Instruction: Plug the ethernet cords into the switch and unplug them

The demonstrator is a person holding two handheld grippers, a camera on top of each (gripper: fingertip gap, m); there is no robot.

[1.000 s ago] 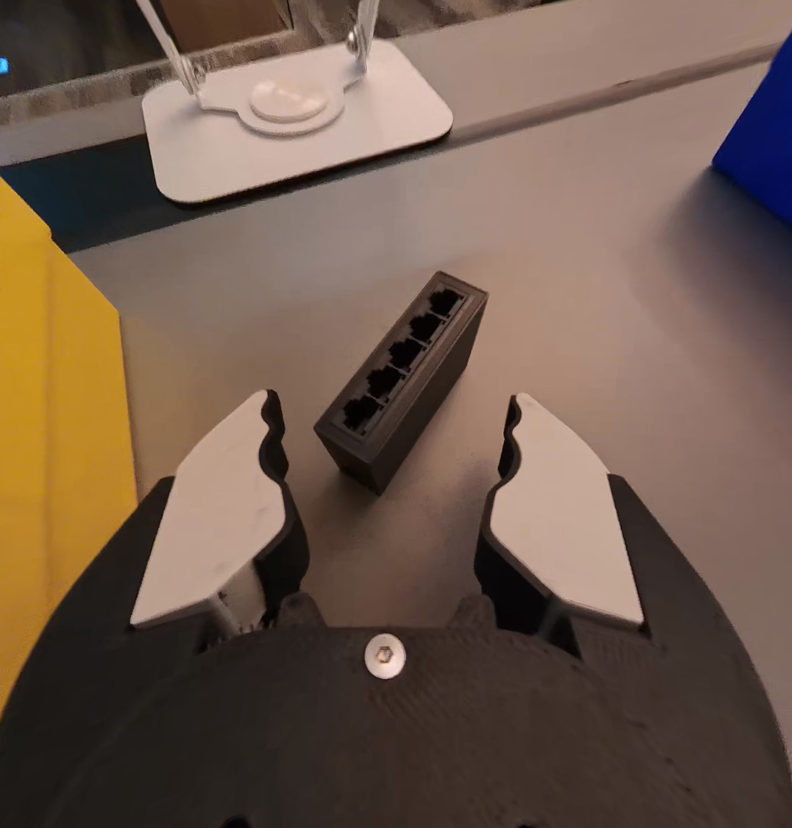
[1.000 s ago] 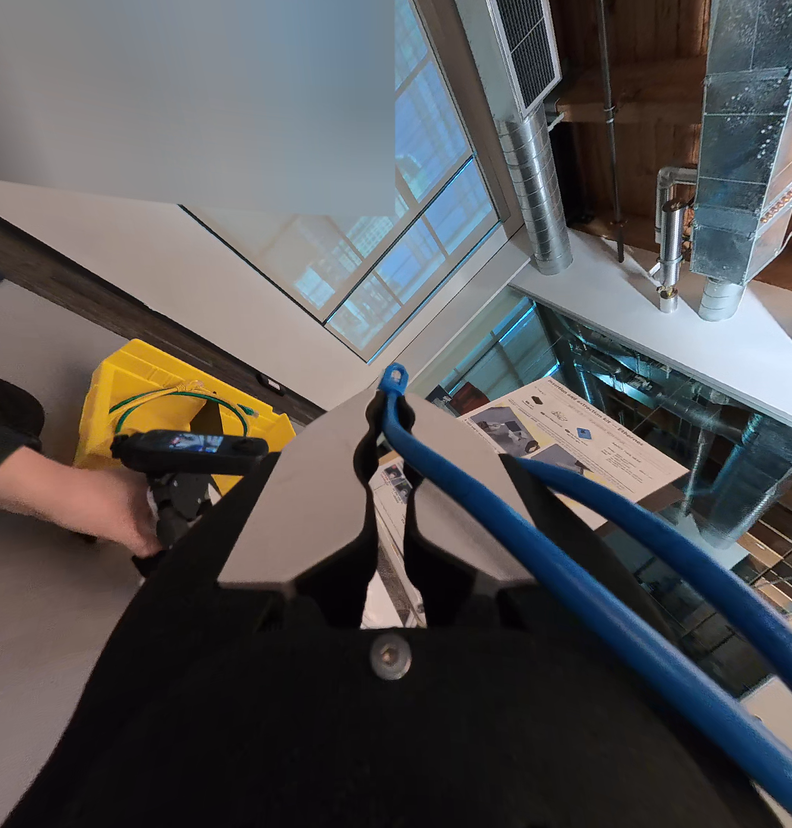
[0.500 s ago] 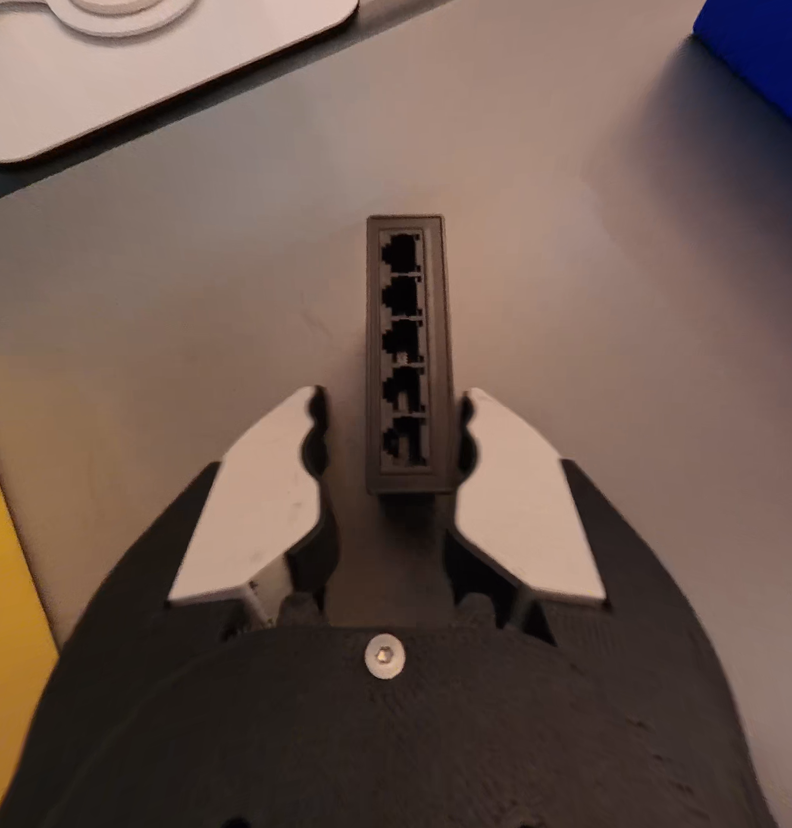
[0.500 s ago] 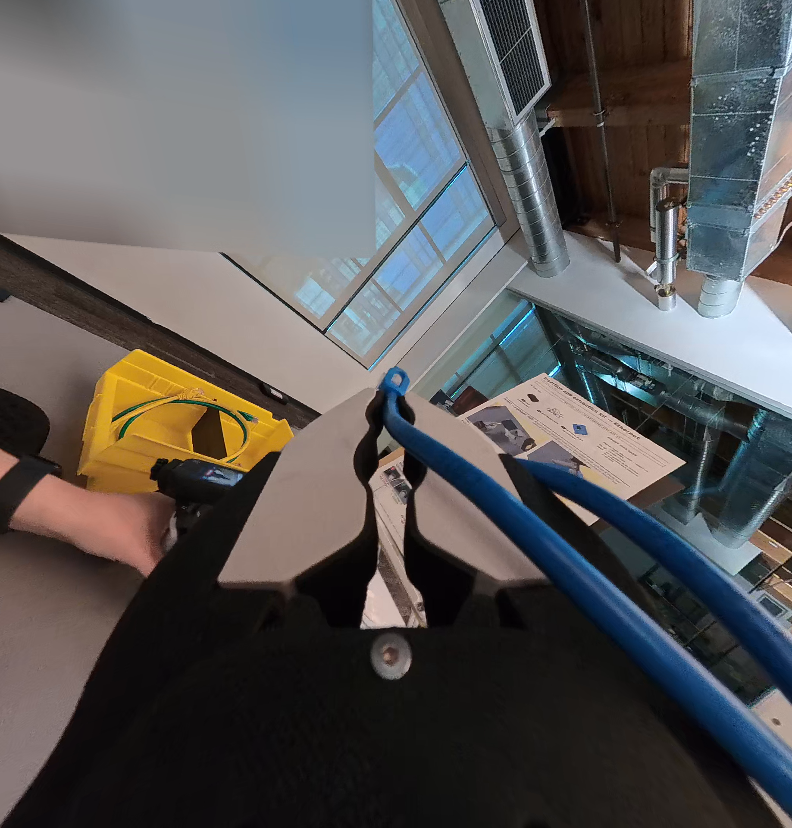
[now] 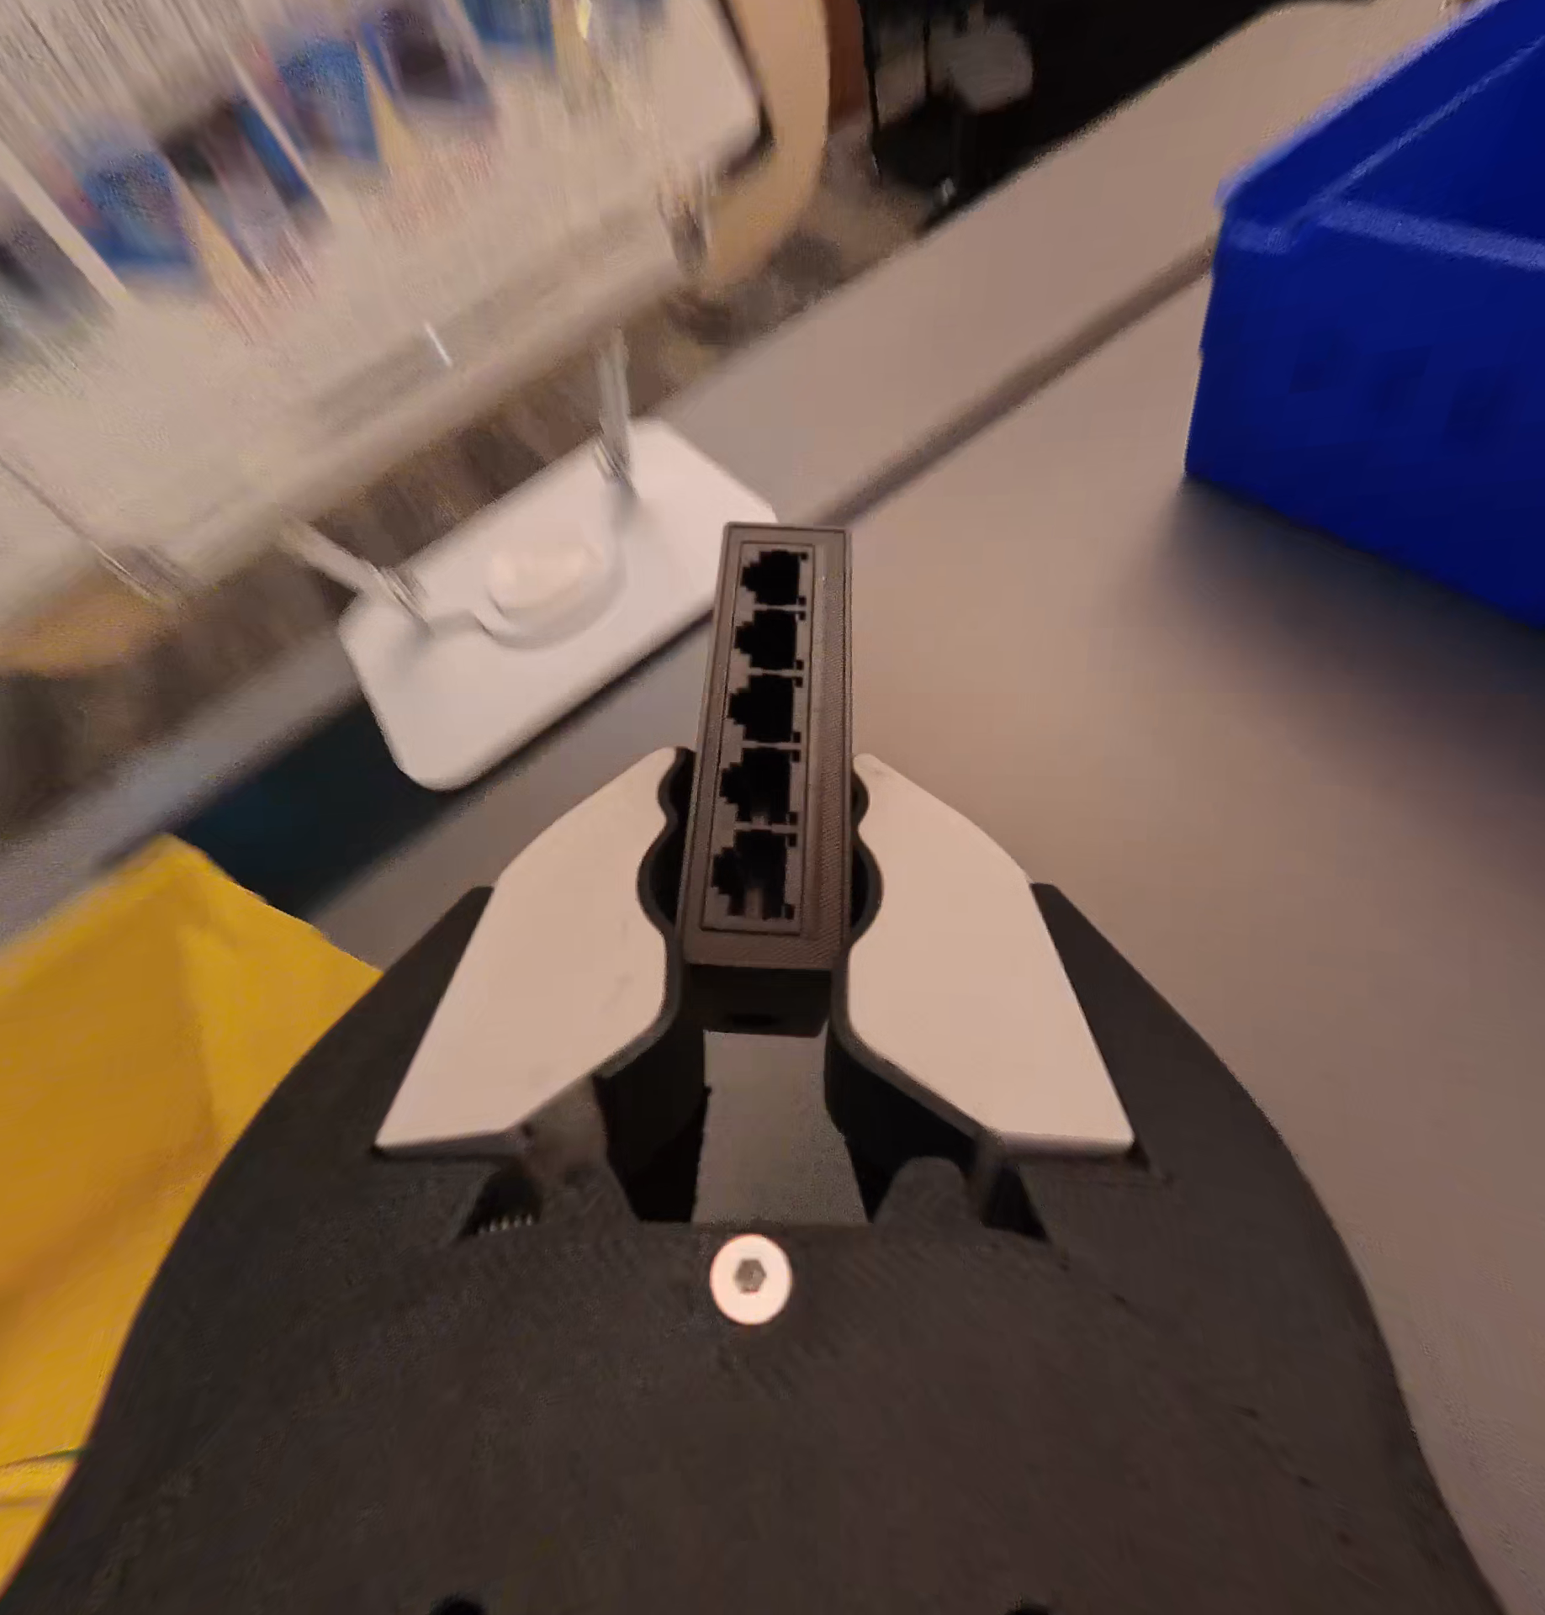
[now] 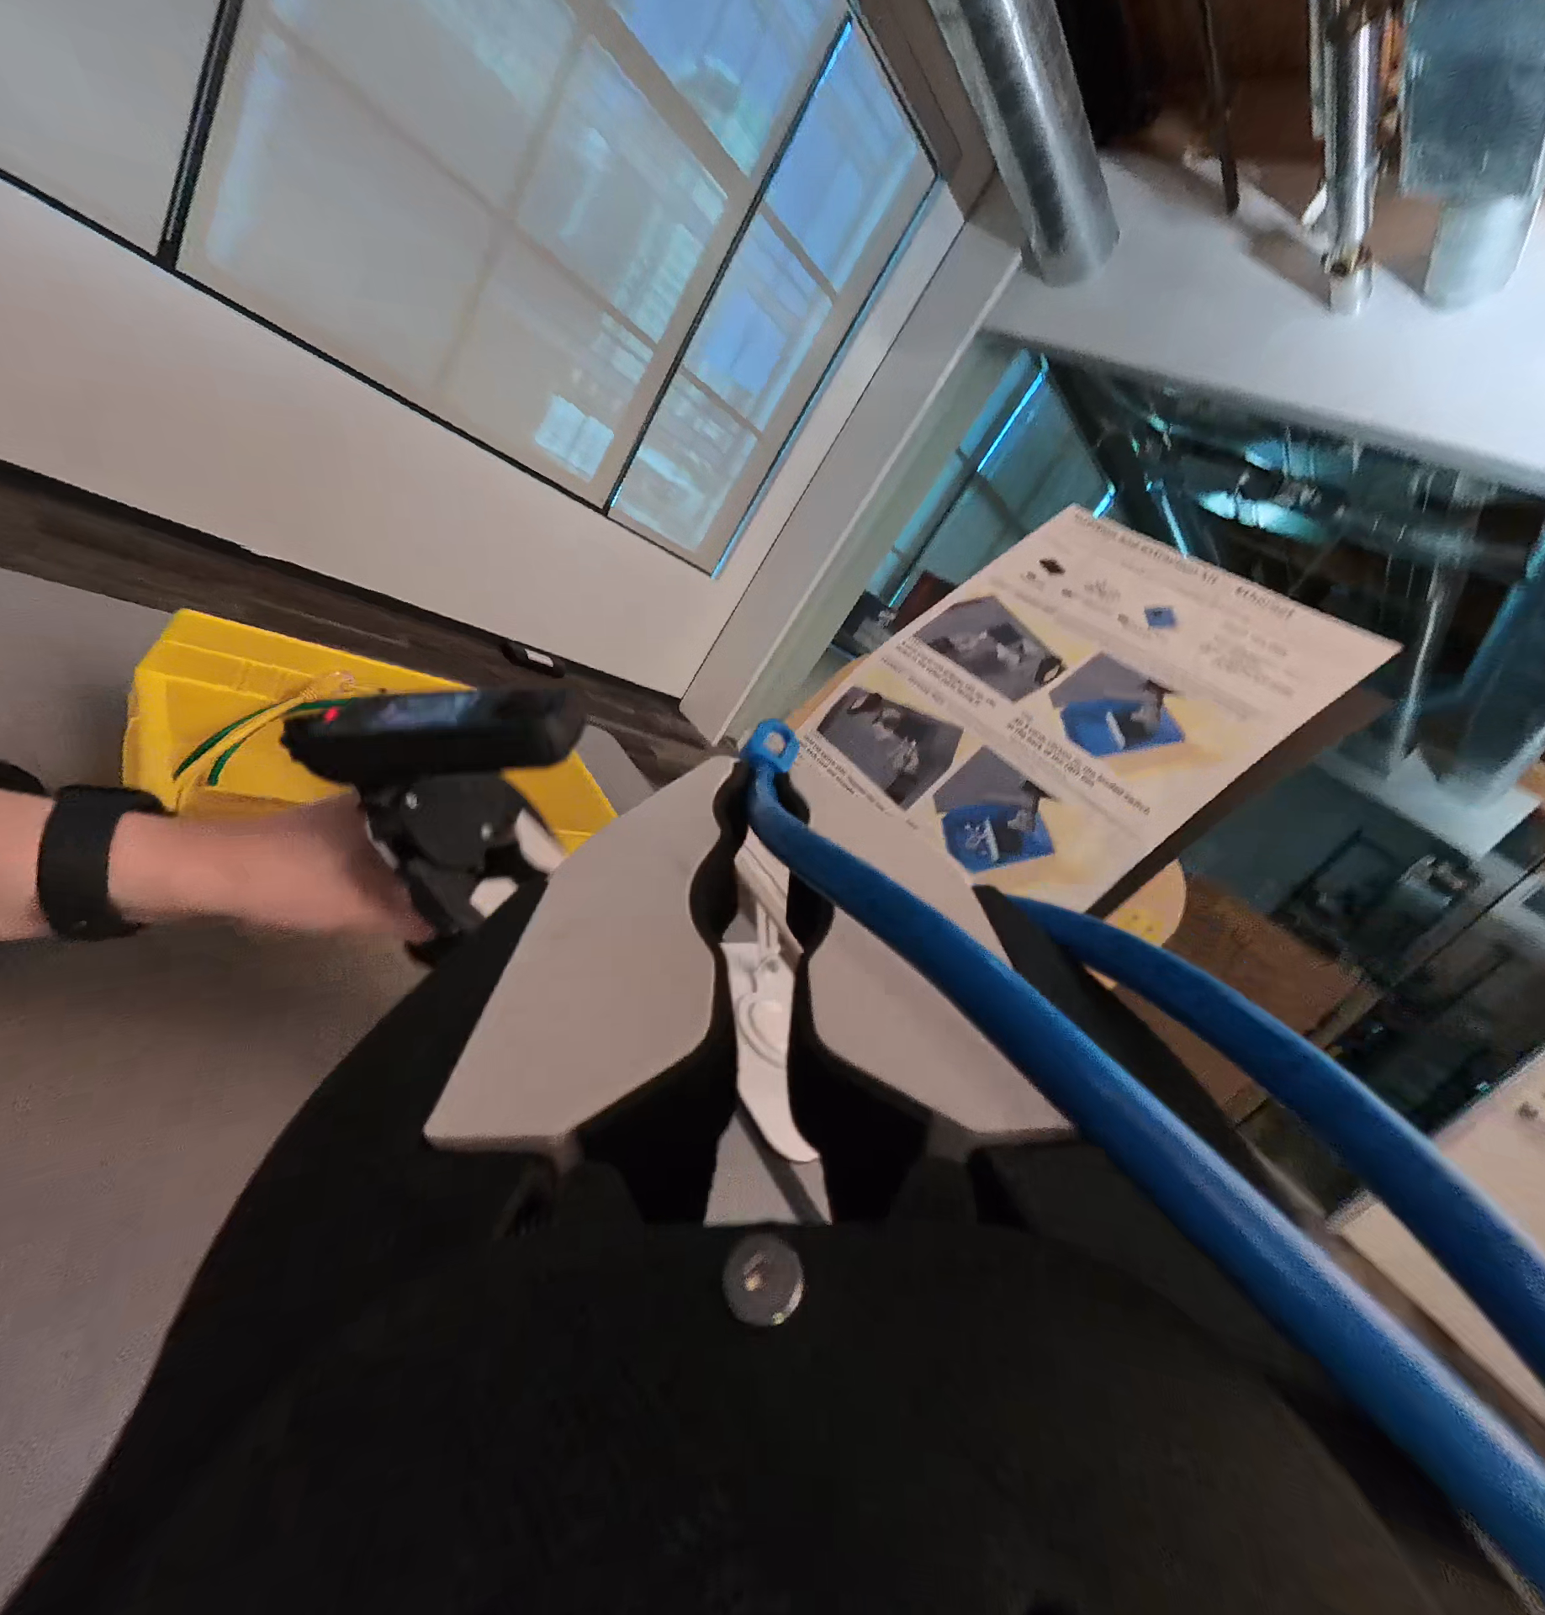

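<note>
In the left wrist view my left gripper is shut on the near end of the black switch and holds it lifted off the grey table, its row of several empty ports facing up. In the right wrist view my right gripper is shut on a blue ethernet cord, its plug end sticking out past the fingertips. The cord loops back to the lower right. The left gripper also shows there, held by a hand with a black wristband.
A yellow bin lies at the left; it also shows in the right wrist view with a green cord inside. A blue bin stands at the right. A white stand base carries a tilted instruction sheet. My right fingertips sit around 30 cm from my left ones.
My left gripper closed on the switch, lifted it off the table and tilted up toward the stand. My right gripper swung with the blue cord still held.
</note>
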